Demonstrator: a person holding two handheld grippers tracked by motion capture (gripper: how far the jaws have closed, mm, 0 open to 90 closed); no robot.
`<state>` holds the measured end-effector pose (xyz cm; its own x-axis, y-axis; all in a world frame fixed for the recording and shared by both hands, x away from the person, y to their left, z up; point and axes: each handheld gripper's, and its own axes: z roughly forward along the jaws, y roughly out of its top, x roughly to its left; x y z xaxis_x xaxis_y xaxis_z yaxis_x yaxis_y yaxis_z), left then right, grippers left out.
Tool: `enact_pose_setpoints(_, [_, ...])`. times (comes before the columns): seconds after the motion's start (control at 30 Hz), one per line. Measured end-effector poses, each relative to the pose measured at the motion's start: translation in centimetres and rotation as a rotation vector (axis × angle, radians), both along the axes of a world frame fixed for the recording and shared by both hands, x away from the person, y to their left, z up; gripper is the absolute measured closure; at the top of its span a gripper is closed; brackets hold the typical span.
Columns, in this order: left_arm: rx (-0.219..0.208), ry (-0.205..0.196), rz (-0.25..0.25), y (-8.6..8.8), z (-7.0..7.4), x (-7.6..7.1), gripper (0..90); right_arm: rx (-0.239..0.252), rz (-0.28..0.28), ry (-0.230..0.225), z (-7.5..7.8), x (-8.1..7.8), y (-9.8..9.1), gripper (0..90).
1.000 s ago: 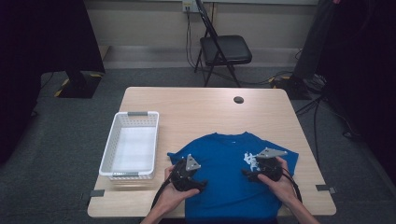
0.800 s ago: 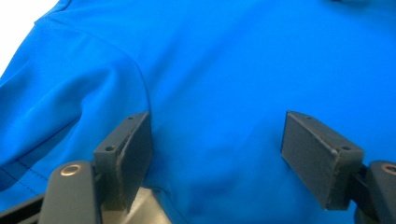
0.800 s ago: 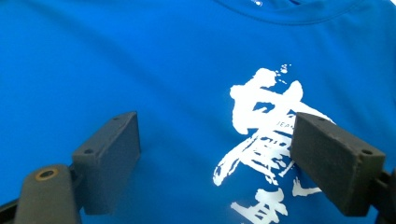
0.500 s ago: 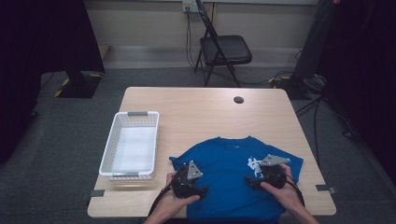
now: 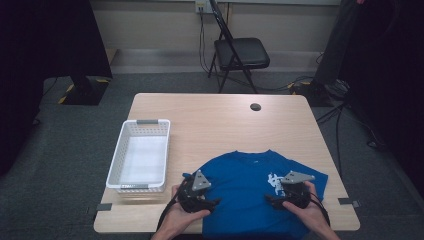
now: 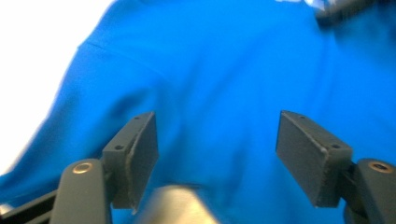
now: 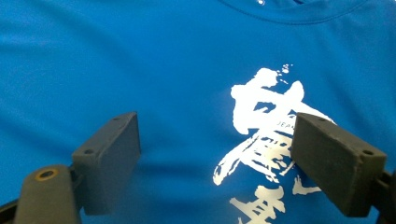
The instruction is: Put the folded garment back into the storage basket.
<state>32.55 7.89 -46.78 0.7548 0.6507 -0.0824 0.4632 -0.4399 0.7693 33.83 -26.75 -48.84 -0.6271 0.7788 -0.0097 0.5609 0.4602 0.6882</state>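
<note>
The pale wooden table [image 5: 220, 120] carries the work. A bright blue short-sleeved T-shirt with a white brush-stroke print [image 5: 252, 192] lies spread face up on its near half, collar away from the person and lower hem hanging over the near edge. To the person's left of it stands a white slotted plastic basket [image 5: 140, 156], just beside the shirt's left sleeve but not touching it. A small black round disc [image 5: 255, 106] sits well apart near the far edge, and a black folding chair [image 5: 239, 55] stands on the floor beyond.

Change noted: against the high view of a second ago, both hands have drawn back toward the near edge, and the shirt has come with them, so that more bare wood now shows beyond the collar. The cloth looks flatter across the chest. My judgement is that the shirt is being pulled and smoothed into place ahead of folding; no fold is yet made.

The left gripper [image 6: 217, 154] hovers over the shirt's left flank. Its jaws have just been closing a little, yet they stand apart with nothing pinched between them; the left gripper view is blurred. The right gripper [image 7: 217, 163] hangs over the print, jaws spread wide, holding nothing.

The basket, the disc and the chair stand as they did
</note>
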Motion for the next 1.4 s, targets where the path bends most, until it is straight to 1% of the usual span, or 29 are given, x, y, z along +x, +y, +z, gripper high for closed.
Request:
enact_pose_setpoints(0.03, [-0.012, -0.002, 0.005, 0.6, 0.2, 0.2, 30.2, 0.001, 0.002, 0.000, 0.0, 0.0, 0.0, 14.8])
enact_pose_setpoints(0.07, [-0.024, -0.009, 0.022, 1.1, 0.2, 0.4, 33.7, 0.001, 0.004, 0.001, 0.0, 0.0, 0.0, 14.6])
enact_pose_setpoints(0.17, [-0.034, -0.016, 0.080, 2.4, 0.3, 1.2, 35.0, 0.002, 0.004, 0.000, 0.0, 0.1, 0.0, 14.1])
enact_pose_setpoints(0.2, [-0.049, -0.015, 0.097, 2.7, 0.3, 1.4, 36.9, 0.002, 0.004, 0.000, 0.0, 0.1, 0.0, 14.1])
enact_pose_setpoints(0.23, [-0.054, -0.015, 0.108, 3.0, 0.2, 1.7, 38.0, 0.001, 0.006, -0.001, 0.0, 0.1, 0.0, 14.1])
enact_pose_setpoints(0.33, [-0.032, -0.025, 0.133, 3.5, 0.0, 2.1, 38.7, 0.002, 0.008, -0.002, 0.0, 0.1, 0.0, 14.1])
enact_pose_setpoints(0.4, [-0.040, -0.011, 0.151, 3.7, -0.1, 2.3, 40.6, 0.004, 0.009, -0.003, -0.1, 0.1, 0.0, 14.0])
enact_pose_setpoints(0.47, [-0.017, -0.005, 0.158, 3.6, -0.3, 2.4, 43.2, 0.005, 0.010, -0.004, -0.1, 0.1, 0.0, 14.0])
enact_pose_setpoints(0.53, [0.013, 0.008, 0.157, 3.3, -0.6, 2.5, 44.7, 0.005, 0.010, -0.005, -0.1, 0.1, 0.0, 14.0])
enact_pose_setpoints(0.63, [0.051, 0.018, 0.159, 2.9, -1.1, 2.7, 44.8, 0.006, 0.011, -0.005, -0.1, 0.1, -0.1, 14.1])
enact_pose_setpoints(0.67, [0.060, 0.019, 0.162, 2.8, -1.2, 2.8, 44.8, 0.006, 0.010, -0.005, -0.1, 0.1, 0.0, 14.0])
enact_pose_setpoints(0.77, [0.067, 0.026, 0.177, 2.9, -1.5, 3.1, 43.6, 0.006, 0.010, -0.006, -0.1, 0.1, -0.1, 14.0])
enact_pose_setpoints(0.87, [0.087, 0.023, 0.177, 2.7, -1.7, 3.2, 43.0, 0.006, 0.012, -0.006, -0.1, 0.1, -0.1, 14.0])
enact_pose_setpoints(0.93, [0.103, 0.013, 0.177, 2.6, -1.8, 3.2, 42.2, 0.006, 0.012, -0.006, -0.1, 0.1, -0.1, 14.0])
enact_pose_setpoints(1.0, [0.102, 0.013, 0.176, 2.6, -1.9, 3.2, 41.8, 0.006, 0.012, -0.006, -0.1, 0.1, -0.1, 14.0])
enact_pose_setpoints(1.17, [0.139, -0.004, 0.165, 2.5, -1.9, 3.2, 42.4, 0.005, 0.014, -0.004, -0.1, 0.1, -0.1, 14.0])
enact_pose_setpoints(1.27, [0.131, -0.010, 0.150, 2.4, -1.9, 3.0, 48.4, 0.003, 0.018, -0.003, -0.1, 0.2, -0.1, 14.0])
enact_pose_setpoints(1.33, [0.133, -0.017, 0.137, 2.2, -1.9, 2.9, 57.1, 0.003, 0.018, 0.000, 0.0, 0.2, 0.0, 14.1])
enact_pose_setpoints(1.4, [0.135, -0.020, 0.131, 2.2, -1.9, 2.8, 62.7, 0.002, 0.018, -0.001, 0.0, 0.2, 0.0, 14.1])
